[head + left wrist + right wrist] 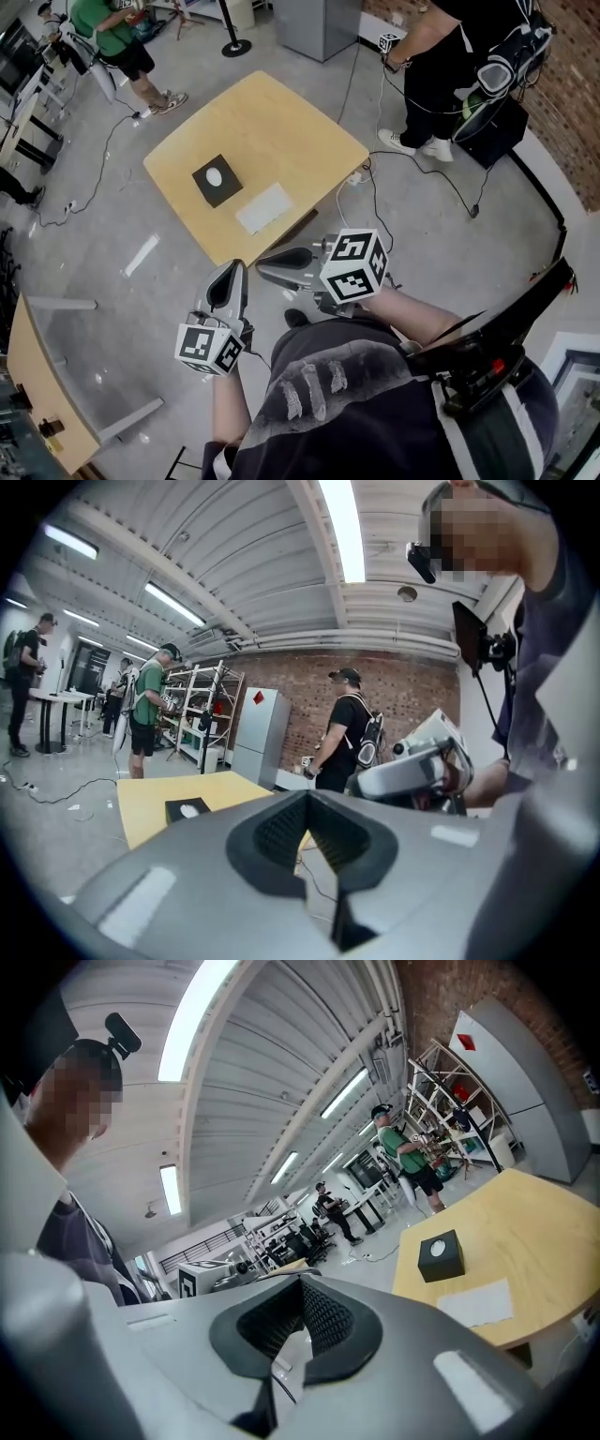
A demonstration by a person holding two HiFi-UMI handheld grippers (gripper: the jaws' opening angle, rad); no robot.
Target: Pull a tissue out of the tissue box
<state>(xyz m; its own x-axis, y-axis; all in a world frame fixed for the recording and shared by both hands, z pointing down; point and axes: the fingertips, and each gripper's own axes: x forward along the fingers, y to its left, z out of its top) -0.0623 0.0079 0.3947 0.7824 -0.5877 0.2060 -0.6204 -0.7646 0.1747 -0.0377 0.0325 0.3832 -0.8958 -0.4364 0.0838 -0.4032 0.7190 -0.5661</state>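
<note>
Well, the left gripper and right gripper both hover pinched closed and empty short of the wooden table, its black tissue box well beyond them, so arriving unopened could shove the box rather than catch its tissue.

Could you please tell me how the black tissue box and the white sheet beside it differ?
The tissue box is black and stands as a block; the sheet is white and lies flat. The box shows a white tissue in its top opening; the sheet is plain. The sheet lies nearer the edge of the table than the box. Both rest on it, apart.
</note>
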